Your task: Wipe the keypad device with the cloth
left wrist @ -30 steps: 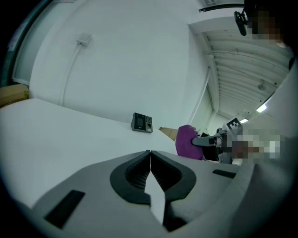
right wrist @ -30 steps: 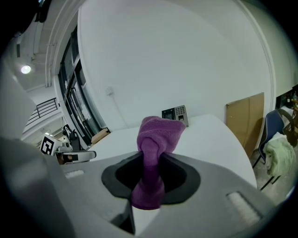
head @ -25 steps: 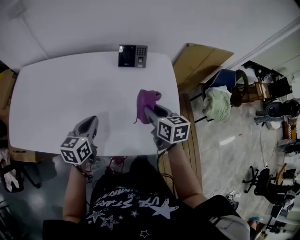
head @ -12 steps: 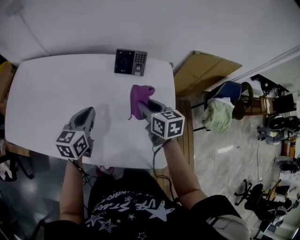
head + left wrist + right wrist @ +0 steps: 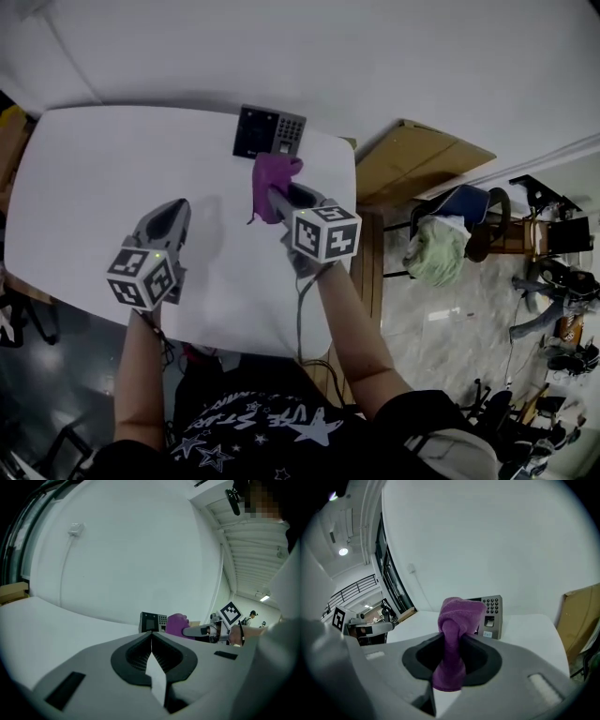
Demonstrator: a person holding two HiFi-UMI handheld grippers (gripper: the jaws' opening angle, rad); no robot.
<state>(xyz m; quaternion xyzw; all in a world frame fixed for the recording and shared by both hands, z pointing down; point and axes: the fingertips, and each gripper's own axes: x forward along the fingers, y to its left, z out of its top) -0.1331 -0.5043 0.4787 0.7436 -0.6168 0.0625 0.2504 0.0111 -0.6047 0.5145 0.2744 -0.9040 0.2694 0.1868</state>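
Note:
The keypad device [image 5: 268, 133] stands at the far edge of the white table [image 5: 94, 187]; it is dark with a grey keypad side [image 5: 491, 616]. My right gripper [image 5: 276, 199] is shut on a purple cloth [image 5: 270, 180], which bunches up out of the jaws [image 5: 455, 620] just in front of the device. In the right gripper view the cloth hides the device's left half. My left gripper [image 5: 172, 217] is shut and empty, over the table's near-left part, away from the device [image 5: 152, 622]. The cloth [image 5: 176, 624] and right gripper show to its right there.
A white wall rises behind the table. Right of the table a brown cardboard sheet [image 5: 427, 155] leans; beyond it are a chair with a pale green bundle [image 5: 439, 248] and office clutter on the tiled floor.
My right gripper has carried the purple cloth forward across the table until it sits right in front of the keypad device. The left gripper has stayed about where it was.

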